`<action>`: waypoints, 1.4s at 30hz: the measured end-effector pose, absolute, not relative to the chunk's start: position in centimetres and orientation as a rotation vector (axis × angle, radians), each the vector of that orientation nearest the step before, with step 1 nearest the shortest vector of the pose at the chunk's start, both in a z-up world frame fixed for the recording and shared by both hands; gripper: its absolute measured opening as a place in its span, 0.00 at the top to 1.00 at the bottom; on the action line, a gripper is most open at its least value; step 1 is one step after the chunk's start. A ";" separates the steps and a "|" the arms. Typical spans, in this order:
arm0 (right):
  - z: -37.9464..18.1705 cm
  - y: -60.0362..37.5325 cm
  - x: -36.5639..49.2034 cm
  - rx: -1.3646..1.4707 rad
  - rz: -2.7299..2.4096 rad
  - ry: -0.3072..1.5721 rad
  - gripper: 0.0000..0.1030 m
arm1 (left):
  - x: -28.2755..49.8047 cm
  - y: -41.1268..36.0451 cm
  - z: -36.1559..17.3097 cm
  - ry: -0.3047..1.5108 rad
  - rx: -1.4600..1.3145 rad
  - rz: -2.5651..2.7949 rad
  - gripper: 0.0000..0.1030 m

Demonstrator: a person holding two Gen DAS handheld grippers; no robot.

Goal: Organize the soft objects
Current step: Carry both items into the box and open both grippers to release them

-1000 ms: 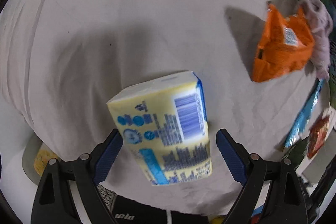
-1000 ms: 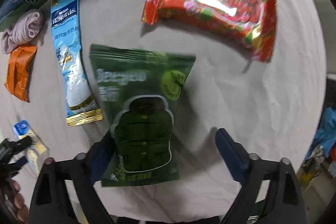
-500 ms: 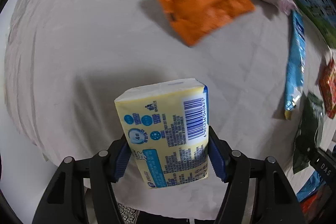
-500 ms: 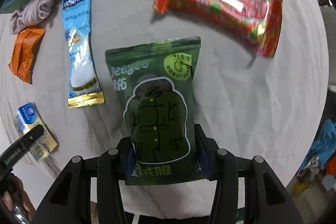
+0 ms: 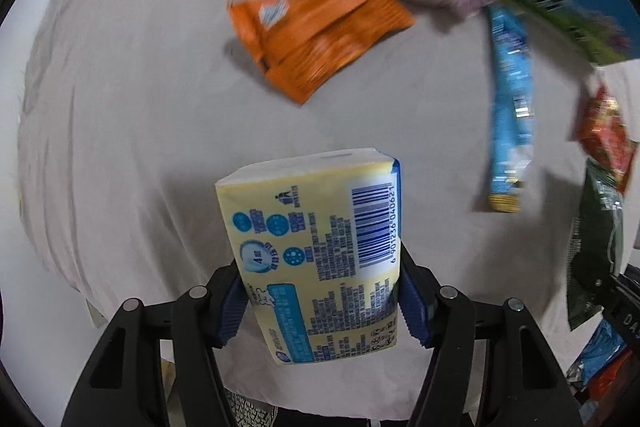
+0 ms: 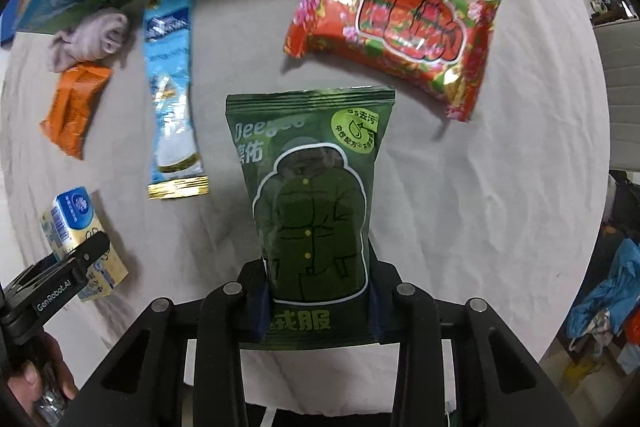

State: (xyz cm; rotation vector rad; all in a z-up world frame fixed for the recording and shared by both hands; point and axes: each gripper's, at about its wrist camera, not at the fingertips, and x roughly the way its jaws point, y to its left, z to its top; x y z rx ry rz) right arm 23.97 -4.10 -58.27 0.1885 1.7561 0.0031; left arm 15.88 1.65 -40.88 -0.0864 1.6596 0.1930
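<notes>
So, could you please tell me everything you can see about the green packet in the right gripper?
The green packet is a flat, glossy plastic pouch with crimped ends, printed with a jacket outline, white Chinese lettering and a lime round badge. It looks soft, slightly creased and sealed. The right gripper is shut on its lower part, blue pads pressing both side edges, so it points forward above the white cloth.

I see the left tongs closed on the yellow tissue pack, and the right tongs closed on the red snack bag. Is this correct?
Not quite. The right tongs are closed on the dark green pouch, not the red snack bag, which lies free on the cloth farther away, as the right wrist view shows. The left tongs are indeed closed on the yellow tissue pack.
</notes>
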 end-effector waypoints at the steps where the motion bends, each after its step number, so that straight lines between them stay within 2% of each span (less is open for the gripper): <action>1: -57.6 -4.0 23.8 0.193 0.017 1.743 0.64 | 15.8 1.0 -39.4 1.634 -0.085 0.179 0.40; 8: -53.3 -3.7 22.6 0.224 0.111 1.629 0.64 | 15.6 -2.8 -30.5 1.479 -0.097 0.087 0.40; 13: -46.9 -6.8 24.7 0.280 0.160 1.536 0.64 | 18.6 -4.8 -23.5 1.400 -0.122 -0.001 0.40; 20: -40.0 -8.6 30.0 0.336 0.181 1.429 0.64 | 25.4 -7.2 -19.5 1.335 -0.091 -0.099 0.40; 28: -38.6 -7.5 36.1 0.304 0.102 1.350 0.64 | 34.8 -6.0 -20.0 1.326 -0.040 -0.167 0.40; 33: -40.5 -6.6 40.5 0.300 0.065 1.355 0.64 | 40.2 -4.6 -22.7 1.385 -0.067 -0.216 0.40; 35: -39.3 -6.8 43.1 0.301 0.062 1.368 0.64 | 42.4 -4.3 -24.2 1.426 -0.072 -0.233 0.40; 42: -45.9 -5.3 51.6 0.285 0.021 1.461 0.64 | 48.2 -3.8 -29.6 1.582 -0.135 -0.284 0.40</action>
